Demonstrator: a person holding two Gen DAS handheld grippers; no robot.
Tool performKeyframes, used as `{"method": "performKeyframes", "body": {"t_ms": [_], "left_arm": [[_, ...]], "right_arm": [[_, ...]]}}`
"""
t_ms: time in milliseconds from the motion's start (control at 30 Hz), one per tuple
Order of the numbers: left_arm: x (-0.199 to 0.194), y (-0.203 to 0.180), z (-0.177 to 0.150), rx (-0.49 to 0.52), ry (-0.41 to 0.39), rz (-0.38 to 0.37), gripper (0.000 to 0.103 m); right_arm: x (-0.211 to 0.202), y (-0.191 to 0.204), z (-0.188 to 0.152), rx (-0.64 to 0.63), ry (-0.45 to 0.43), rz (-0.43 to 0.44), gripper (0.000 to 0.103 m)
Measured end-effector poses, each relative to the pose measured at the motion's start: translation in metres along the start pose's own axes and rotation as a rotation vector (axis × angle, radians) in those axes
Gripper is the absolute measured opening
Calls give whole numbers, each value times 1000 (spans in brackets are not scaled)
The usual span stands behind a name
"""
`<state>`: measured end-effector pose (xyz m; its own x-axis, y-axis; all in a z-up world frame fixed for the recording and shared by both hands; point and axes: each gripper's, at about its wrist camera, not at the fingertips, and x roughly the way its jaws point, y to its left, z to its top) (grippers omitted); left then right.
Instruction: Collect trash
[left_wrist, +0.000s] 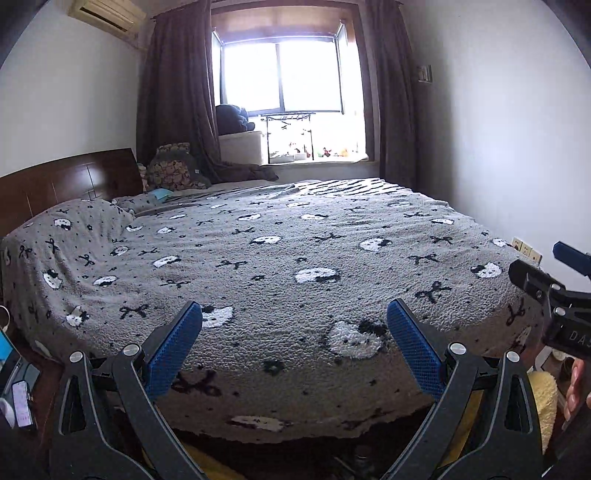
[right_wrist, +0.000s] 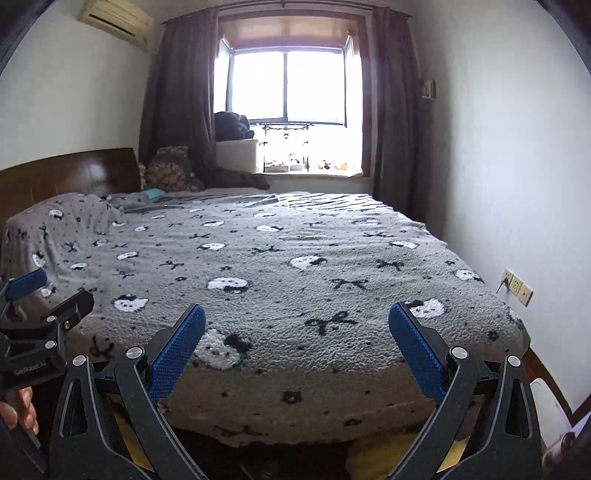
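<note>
My left gripper (left_wrist: 294, 306) is open, its blue pads (left_wrist: 173, 350) wide apart with nothing between them, and it hovers over the near edge of the bed. My right gripper (right_wrist: 297, 309) is open too and holds nothing, over the same edge. Each shows at the side of the other's view: the right gripper (left_wrist: 539, 262) at the right edge, the left gripper (right_wrist: 55, 291) at the left edge. The bed's grey blanket (left_wrist: 295, 240) has white cat faces and black bows. No piece of trash stands out on it. A small teal item (left_wrist: 160, 194) lies by the pillows.
A wooden headboard (left_wrist: 66, 181) is at the left, with cushions (left_wrist: 173, 166) and dark clothes beyond the bed under the window (left_wrist: 280, 74). Wall sockets (right_wrist: 517, 288) sit low on the right wall. A phone (left_wrist: 22, 404) lies at the lower left. Something yellow (left_wrist: 543, 402) lies below the bed's edge.
</note>
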<state>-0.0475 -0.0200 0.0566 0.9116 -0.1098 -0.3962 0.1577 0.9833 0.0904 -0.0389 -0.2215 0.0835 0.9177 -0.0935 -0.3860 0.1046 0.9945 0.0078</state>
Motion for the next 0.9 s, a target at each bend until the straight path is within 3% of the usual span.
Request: {"method": "performKeyframes", "body": {"t_ms": [167,300,900], "left_arm": [[-1,2,-4,-19,8,10,95],[-4,4,-5,-33,-3,29,95],[-15,9,-2,-72,-56,40,95]], "right_arm": [[-6,1,3,-22,-11,-28,99],[-5,-3,2,31,14,-4,99],[-11,6,2,14,-14,25,99]]}}
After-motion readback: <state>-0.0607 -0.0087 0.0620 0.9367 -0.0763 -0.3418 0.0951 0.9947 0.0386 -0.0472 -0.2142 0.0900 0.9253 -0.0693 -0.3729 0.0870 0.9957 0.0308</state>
